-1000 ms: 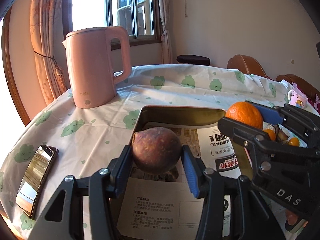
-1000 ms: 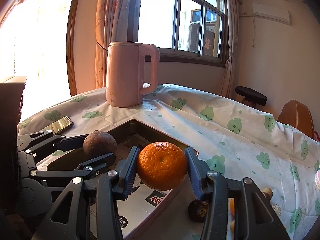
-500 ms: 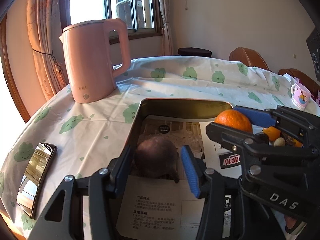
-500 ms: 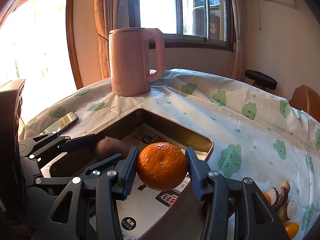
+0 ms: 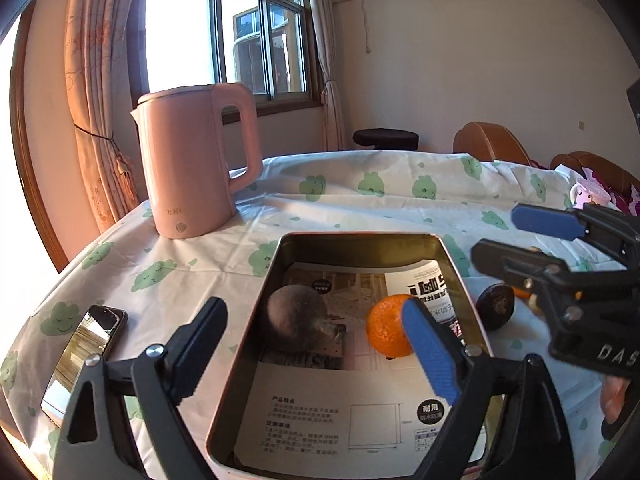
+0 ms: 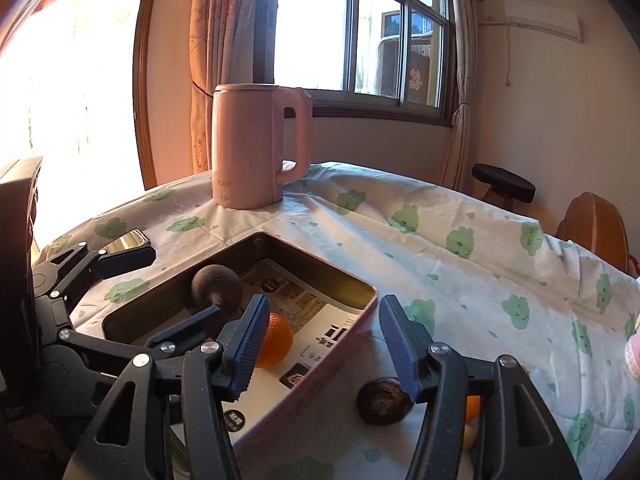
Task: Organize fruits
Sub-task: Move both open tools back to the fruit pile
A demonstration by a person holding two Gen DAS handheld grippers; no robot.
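A metal tray lined with printed paper sits on the table. Inside it lie a brown round fruit and an orange, side by side and a little apart. My left gripper is open and empty above the tray's near part. My right gripper is open and empty over the tray's right rim. A dark wrinkled fruit lies on the cloth just outside the tray.
A pink kettle stands behind the tray. A phone lies on the cloth to the left. Small fruits lie to the right. A cup stands far right. Chairs ring the table.
Both grippers opened and let go. The brown fruit and the orange now rest in the tray. Both grippers have drawn back and up from the fruits.
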